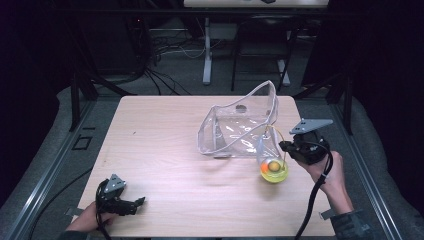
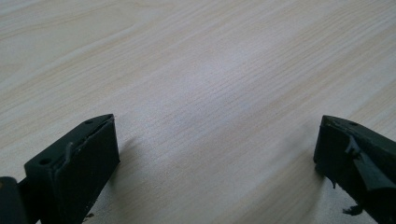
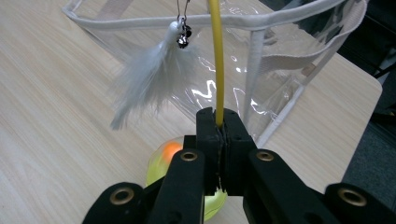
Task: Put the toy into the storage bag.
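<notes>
A cat toy has a translucent yellow ball base (image 1: 274, 170) with an orange ball inside, and a thin yellow rod (image 3: 216, 60) arching up from it. A white feather (image 3: 144, 79) and a small bell (image 3: 183, 39) hang from the rod's far end. My right gripper (image 1: 282, 146) is shut on the rod just above the base, near the table's right edge; in the right gripper view its jaws (image 3: 219, 123) pinch the rod. A clear plastic bag (image 1: 240, 125) stands open just behind the toy. My left gripper (image 1: 140, 201) rests open at the near left, with bare wood between its jaws (image 2: 215, 140).
The wooden table (image 1: 160, 135) is bare across its left and middle. The bag's white-trimmed rim (image 3: 280, 60) rises close behind the rod. Past the table's far edge are the legs of a desk and cables on the floor (image 1: 207, 65).
</notes>
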Available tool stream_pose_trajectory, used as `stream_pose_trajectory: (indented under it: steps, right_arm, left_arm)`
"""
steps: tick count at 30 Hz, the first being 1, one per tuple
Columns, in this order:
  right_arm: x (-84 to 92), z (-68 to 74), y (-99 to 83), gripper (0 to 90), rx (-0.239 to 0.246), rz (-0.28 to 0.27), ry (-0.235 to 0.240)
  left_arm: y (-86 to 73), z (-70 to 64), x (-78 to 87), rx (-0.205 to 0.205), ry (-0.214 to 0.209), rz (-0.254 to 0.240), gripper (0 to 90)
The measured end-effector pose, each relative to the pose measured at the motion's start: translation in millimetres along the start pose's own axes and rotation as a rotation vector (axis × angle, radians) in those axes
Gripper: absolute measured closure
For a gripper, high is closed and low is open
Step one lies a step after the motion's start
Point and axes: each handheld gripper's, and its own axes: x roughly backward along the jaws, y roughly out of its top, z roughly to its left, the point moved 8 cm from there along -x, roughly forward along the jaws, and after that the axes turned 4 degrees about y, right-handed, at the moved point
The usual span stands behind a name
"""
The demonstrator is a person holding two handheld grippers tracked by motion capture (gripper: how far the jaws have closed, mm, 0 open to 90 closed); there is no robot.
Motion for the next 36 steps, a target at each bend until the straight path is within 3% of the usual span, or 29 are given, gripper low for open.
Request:
stream_pose_trajectory:
  steps: [16,36]
  right_arm:
    - [19.9,-26.3,2.8,87.8,-0.008,0.078,-0.047]
    - [18.1,-52.0,16.8,87.8,-0.032,0.180,-0.069]
  left_arm:
    - [-0.1,-0.1,0.1,0.002,0.000,0.001,0.0]
    - [0.0,0.0,0.0,0.000,0.000,0.000,0.0]
